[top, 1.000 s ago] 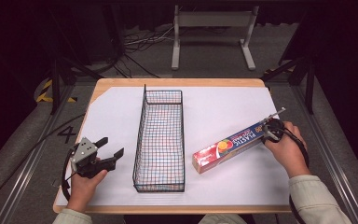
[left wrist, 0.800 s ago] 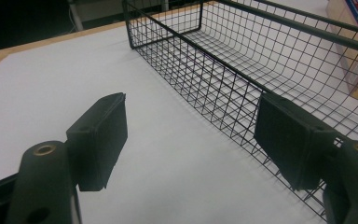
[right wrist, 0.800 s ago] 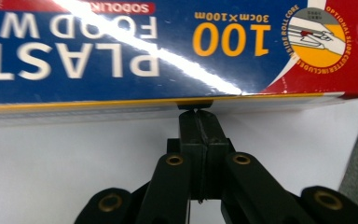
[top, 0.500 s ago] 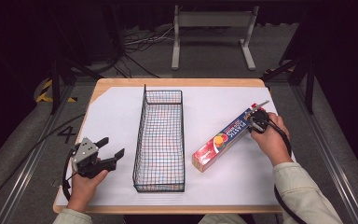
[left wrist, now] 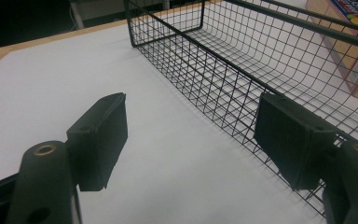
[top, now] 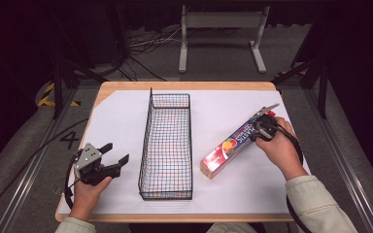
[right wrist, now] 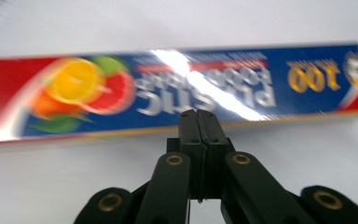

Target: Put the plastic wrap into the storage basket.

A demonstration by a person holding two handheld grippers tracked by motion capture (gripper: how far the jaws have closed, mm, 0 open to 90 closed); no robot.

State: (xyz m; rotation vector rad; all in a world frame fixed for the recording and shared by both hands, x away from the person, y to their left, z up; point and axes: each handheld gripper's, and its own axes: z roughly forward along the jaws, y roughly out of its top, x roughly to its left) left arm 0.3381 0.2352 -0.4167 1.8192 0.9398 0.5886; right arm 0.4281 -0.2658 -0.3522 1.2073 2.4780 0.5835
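Observation:
A long plastic-wrap box (top: 228, 145), blue and red with fruit printed on it, lies at a slant on the white sheet right of the wire basket (top: 167, 145). My right gripper (top: 256, 130) is at the box's far end, jaws shut against each other with nothing between them. In the right gripper view the shut tips (right wrist: 199, 116) meet the box's (right wrist: 168, 88) long side. My left gripper (top: 116, 153) rests open left of the basket; its view shows the two pads (left wrist: 100, 140) wide apart over bare paper, with the basket wall (left wrist: 242, 60) and the box's near end (left wrist: 354, 42) beyond.
White paper (top: 116, 121) covers the wooden table (top: 184, 86). The black wire basket stands empty in the middle, running front to back. Bare paper lies on both sides of it. Cables and a metal stand (top: 221, 29) are on the dark floor behind.
My right hand has moved left, toward the basket, and a little up. The box's far end has swung left with it, so the box lies more steeply. The left hand has kept still.

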